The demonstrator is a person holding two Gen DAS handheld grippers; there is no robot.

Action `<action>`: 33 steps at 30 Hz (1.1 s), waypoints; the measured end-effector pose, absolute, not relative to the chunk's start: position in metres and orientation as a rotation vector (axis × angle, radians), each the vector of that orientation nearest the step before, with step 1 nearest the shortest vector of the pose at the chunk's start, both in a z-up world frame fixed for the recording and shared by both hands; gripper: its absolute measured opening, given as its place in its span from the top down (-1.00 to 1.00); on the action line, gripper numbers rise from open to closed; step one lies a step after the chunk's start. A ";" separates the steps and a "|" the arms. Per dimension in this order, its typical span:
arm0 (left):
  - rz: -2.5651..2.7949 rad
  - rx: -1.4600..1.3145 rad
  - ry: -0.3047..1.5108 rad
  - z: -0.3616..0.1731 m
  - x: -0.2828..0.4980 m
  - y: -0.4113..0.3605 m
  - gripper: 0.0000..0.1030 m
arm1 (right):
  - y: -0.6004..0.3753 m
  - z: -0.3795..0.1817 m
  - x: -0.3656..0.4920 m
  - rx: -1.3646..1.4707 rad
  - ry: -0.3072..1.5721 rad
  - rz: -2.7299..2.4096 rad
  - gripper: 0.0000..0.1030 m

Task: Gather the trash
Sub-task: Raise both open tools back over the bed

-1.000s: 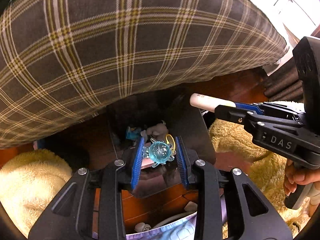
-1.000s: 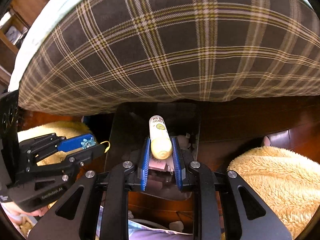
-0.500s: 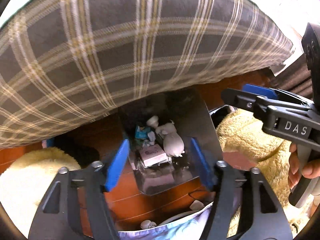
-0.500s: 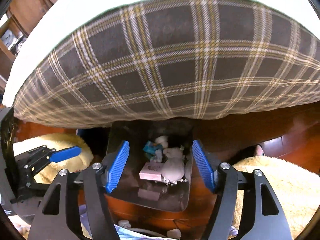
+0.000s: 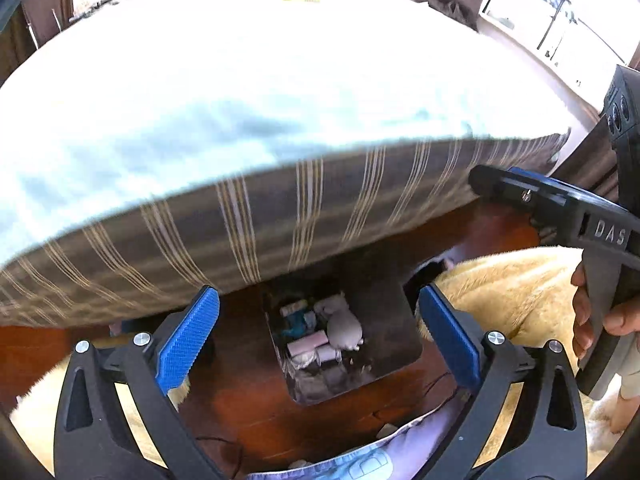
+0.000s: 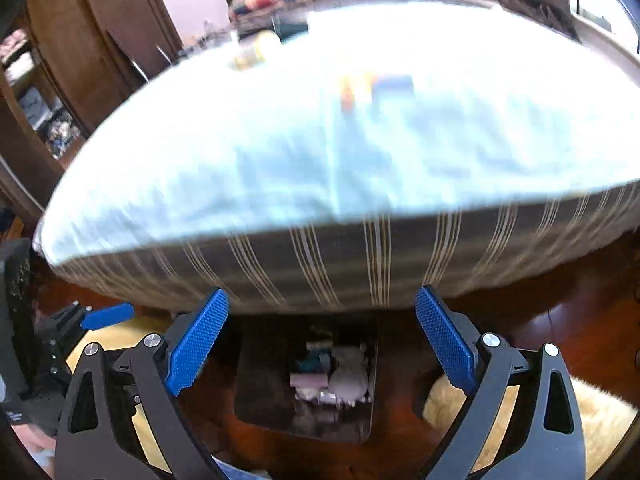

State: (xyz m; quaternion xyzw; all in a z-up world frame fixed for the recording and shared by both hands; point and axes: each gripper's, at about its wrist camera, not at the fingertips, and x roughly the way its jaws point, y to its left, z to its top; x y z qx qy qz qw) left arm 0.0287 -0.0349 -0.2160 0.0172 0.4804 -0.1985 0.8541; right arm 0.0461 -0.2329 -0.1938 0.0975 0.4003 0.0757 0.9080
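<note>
A dark bin (image 5: 384, 320) stands on the wooden floor at the foot of a bed, with several scraps (image 5: 320, 332) inside: a pink box, a white wad, a teal piece. My left gripper (image 5: 316, 300) hangs above it, its jaws opening wide with nothing between them. My right gripper (image 6: 322, 296) hovers over the same bin (image 6: 260, 380) and its scraps (image 6: 332, 372), its jaws also opening and empty. Each gripper shows in the other's view: the right gripper (image 5: 520, 188) at the right edge, the left gripper (image 6: 106, 316) at the left edge.
The bed (image 5: 280, 220) has a plaid side and a white sheet; blurred small items (image 6: 252, 54) lie far up on it. Fluffy yellow rugs (image 5: 500, 300) flank the bin. A hand (image 5: 600, 312) holds the right gripper's handle. A wardrobe (image 6: 100, 40) stands at the left.
Both grippers opened and rose. The teal toy left the left jaws and the cream tube left the right jaws. The views now reach the top of the bed.
</note>
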 end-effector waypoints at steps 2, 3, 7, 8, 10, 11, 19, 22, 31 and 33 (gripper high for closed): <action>-0.404 0.037 0.975 -0.203 0.030 -0.030 -0.84 | -0.237 -0.177 0.048 0.197 0.787 0.158 -0.87; -0.397 0.036 0.959 -0.197 0.031 -0.028 -0.84 | -0.238 -0.171 0.049 0.194 0.772 0.160 -0.92; -0.386 0.022 0.911 -0.172 0.041 -0.020 -0.84 | -0.241 -0.148 0.065 0.207 0.746 0.181 -0.93; -0.383 0.024 0.896 -0.166 0.044 -0.018 -0.84 | -0.242 -0.145 0.069 0.218 0.745 0.188 -0.93; -0.368 0.036 0.874 -0.158 0.053 -0.018 -0.84 | -0.245 -0.135 0.079 0.225 0.733 0.197 -0.93; -0.364 0.043 0.870 -0.153 0.057 -0.017 -0.84 | -0.244 -0.132 0.085 0.217 0.722 0.194 -0.93; -0.344 0.041 0.853 -0.140 0.103 -0.010 -0.84 | -0.224 -0.116 0.144 0.155 0.692 0.224 -0.93; -0.336 0.025 0.862 -0.136 0.123 -0.004 -0.84 | -0.210 -0.114 0.172 0.105 0.691 0.241 -0.93; -0.324 0.039 0.876 -0.130 0.163 -0.009 -0.84 | -0.177 -0.123 0.254 0.009 0.776 0.270 -0.63; -0.325 0.046 0.876 -0.129 0.169 -0.010 -0.84 | -0.169 -0.128 0.265 -0.022 0.799 0.285 -0.52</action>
